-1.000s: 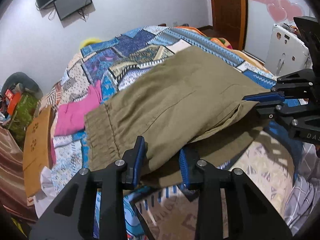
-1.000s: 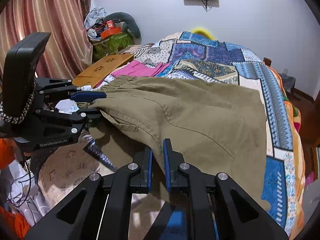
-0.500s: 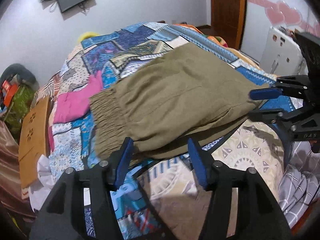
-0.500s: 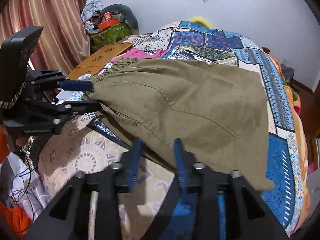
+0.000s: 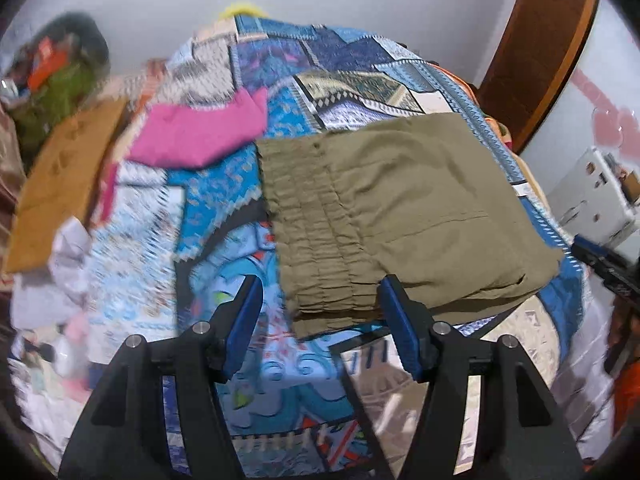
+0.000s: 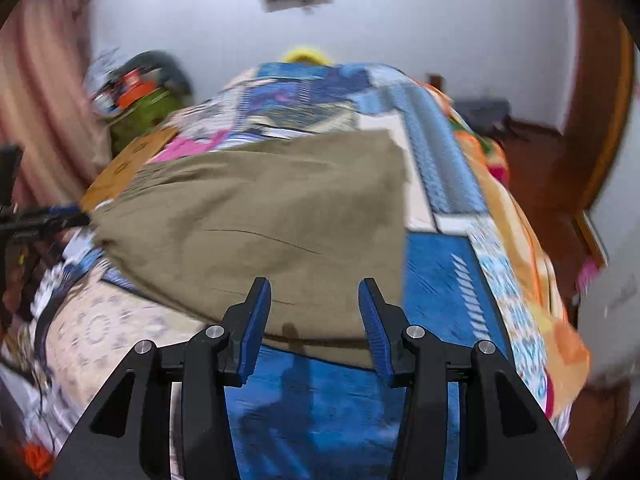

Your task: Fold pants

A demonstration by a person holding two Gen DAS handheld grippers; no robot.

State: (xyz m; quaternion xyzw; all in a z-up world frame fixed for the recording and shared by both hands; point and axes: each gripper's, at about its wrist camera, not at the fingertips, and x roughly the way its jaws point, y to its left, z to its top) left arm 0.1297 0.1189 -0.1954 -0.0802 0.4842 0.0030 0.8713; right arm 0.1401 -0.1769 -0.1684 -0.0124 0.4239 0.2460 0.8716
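Lying folded flat on patchwork bedspread [image 5: 280,60]: olive pants [image 5: 400,208], gathered waistband [image 5: 316,240] toward left gripper [image 5: 320,320]. Left jaws opening, gripping nothing; right gripper [image 6: 314,320] likewise parted and clear of cloth. Pink garment [image 5: 200,136] just beyond waistband.

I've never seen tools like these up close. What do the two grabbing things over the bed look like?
Both match: the left gripper and the right gripper are angular matte-black frames with silver bolt heads. Their jaws are lined with ribbed blue pads. No cables or sleeves are visible.
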